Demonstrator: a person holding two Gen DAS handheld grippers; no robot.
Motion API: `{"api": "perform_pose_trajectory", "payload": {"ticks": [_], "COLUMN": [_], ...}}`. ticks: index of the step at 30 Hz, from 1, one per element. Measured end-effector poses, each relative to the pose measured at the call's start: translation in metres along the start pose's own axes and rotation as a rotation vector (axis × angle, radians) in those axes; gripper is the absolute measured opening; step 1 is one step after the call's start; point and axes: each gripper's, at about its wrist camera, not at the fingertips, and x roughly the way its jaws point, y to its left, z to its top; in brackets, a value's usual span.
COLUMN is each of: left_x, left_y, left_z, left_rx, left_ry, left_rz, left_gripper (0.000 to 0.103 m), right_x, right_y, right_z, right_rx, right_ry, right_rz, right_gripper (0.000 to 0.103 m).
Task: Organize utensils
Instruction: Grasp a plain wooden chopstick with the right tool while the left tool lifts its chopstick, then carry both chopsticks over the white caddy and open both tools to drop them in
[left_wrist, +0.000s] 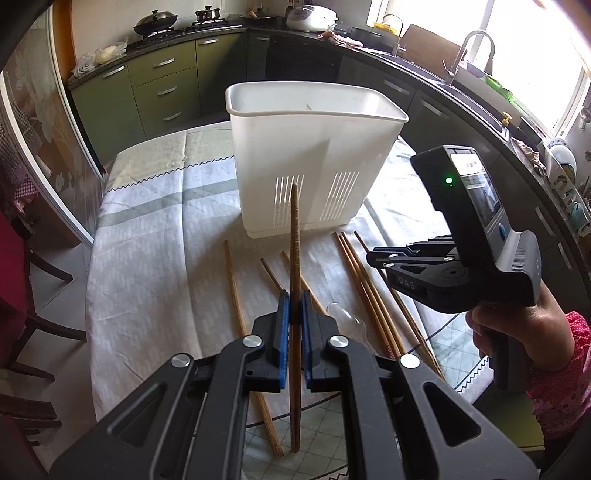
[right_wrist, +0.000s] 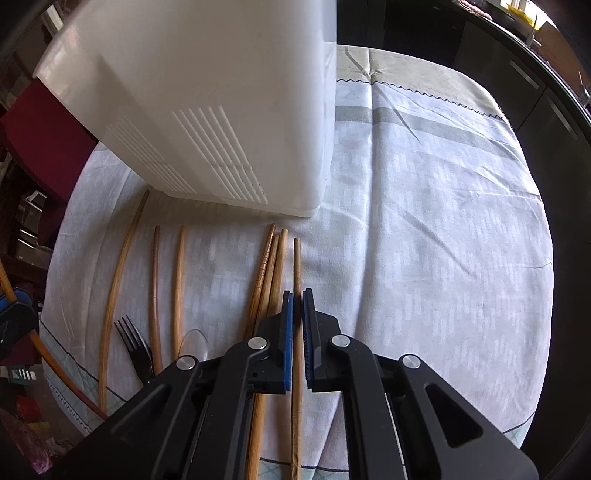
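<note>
Two grippers: both were closed on chopsticks.
Left gripper (left_wrist: 294, 314): pinched a dark chopstick (left_wrist: 294, 236) upright, lifted above the table's near edge.
Right gripper (right_wrist: 297, 314): pressed around a chopstick (right_wrist: 296, 266) lying flat on the tablecloth (right_wrist: 424, 229); its body read "DAS".
White bin (left_wrist: 306, 147): stood mid-table, just beyond the loose chopsticks (right_wrist: 177, 280).
Black fork (right_wrist: 136, 343): lay near the front edge.
</note>
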Motion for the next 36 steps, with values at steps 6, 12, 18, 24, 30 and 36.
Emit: {"api": "perform_pose_trajectory", "payload": {"ticks": [6, 12, 18, 24, 30, 36], "left_x": [-0.025, -0.056, -0.073, -0.085, -0.101, -0.131], "left_y": [0.000, -0.004, -0.010, -0.014, -0.011, -0.012], "left_z": [0.000, 0.001, 0.003, 0.009, 0.026, 0.062], "left_rx": [0.006, 0.023, 0.043, 0.055, 0.046, 0.052], "left_ry": [-0.047, -0.104, -0.145, -0.167, -0.198, -0.258], "left_rz": [-0.004, -0.011, -0.008, -0.004, -0.015, -0.020], "left_gripper": [0.006, 0.006, 0.006, 0.006, 0.006, 0.006], "right_x": [-0.056, -0.126, -0.168, -0.197, -0.234, -0.295], "right_y": [-0.018, -0.030, -0.031, -0.022, -0.018, -0.009], "right_z": [-0.016, -0.029, -0.045, -0.051, -0.042, -0.022], "right_rx": [0.013, -0.004, -0.032, -0.051, -0.061, -0.076], "right_ry": [-0.133, -0.294, -0.373, -0.429, -0.504, -0.605], "right_rz": [0.082, 0.131, 0.137, 0.157, 0.187, 0.223], "right_gripper": [0.006, 0.006, 0.006, 0.006, 0.006, 0.006]}}
